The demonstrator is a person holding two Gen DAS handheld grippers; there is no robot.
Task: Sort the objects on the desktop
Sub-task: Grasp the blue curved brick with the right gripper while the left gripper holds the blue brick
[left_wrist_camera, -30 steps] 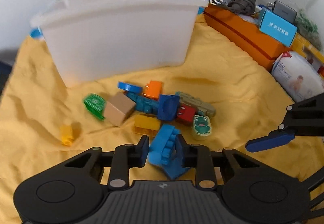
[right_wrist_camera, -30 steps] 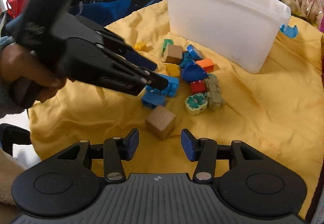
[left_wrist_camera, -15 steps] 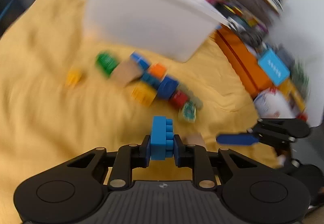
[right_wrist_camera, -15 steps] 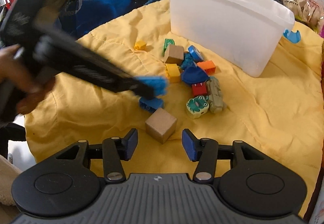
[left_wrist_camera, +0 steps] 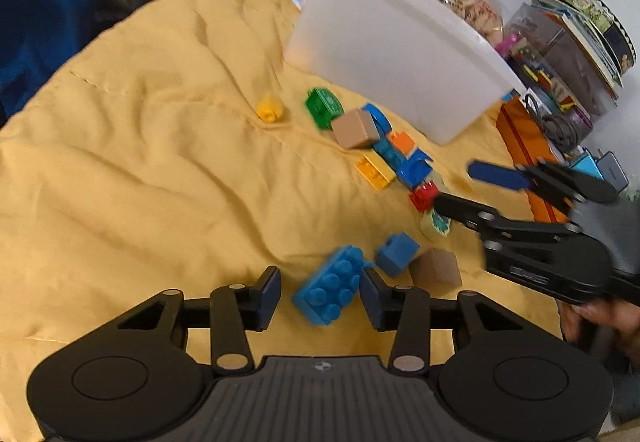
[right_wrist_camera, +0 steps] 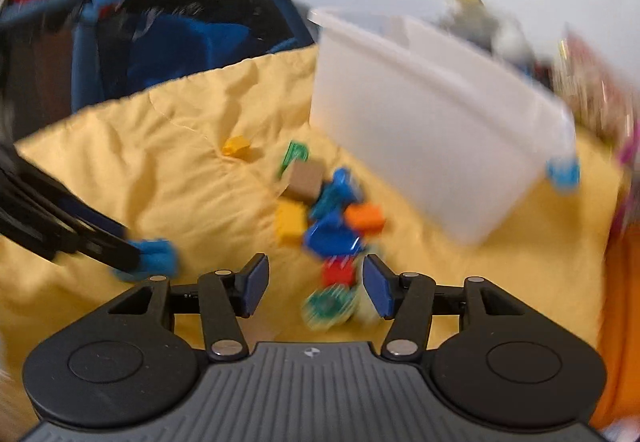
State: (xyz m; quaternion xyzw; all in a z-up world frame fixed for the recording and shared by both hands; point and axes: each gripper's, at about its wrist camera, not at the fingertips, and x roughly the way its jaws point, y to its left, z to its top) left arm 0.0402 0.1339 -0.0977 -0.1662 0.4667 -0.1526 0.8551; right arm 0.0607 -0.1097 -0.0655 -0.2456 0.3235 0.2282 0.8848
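The left gripper (left_wrist_camera: 320, 292) has just been opening; its jaws stand apart around the blue brick (left_wrist_camera: 330, 290), pads clear of it, the brick lying on the yellow cloth (left_wrist_camera: 160, 162). The right gripper (right_wrist_camera: 316, 286) has been widening too, empty, above the frog piece (right_wrist_camera: 330, 306). The white bin (left_wrist_camera: 400, 62) sits at 1 o'clock of the brick.
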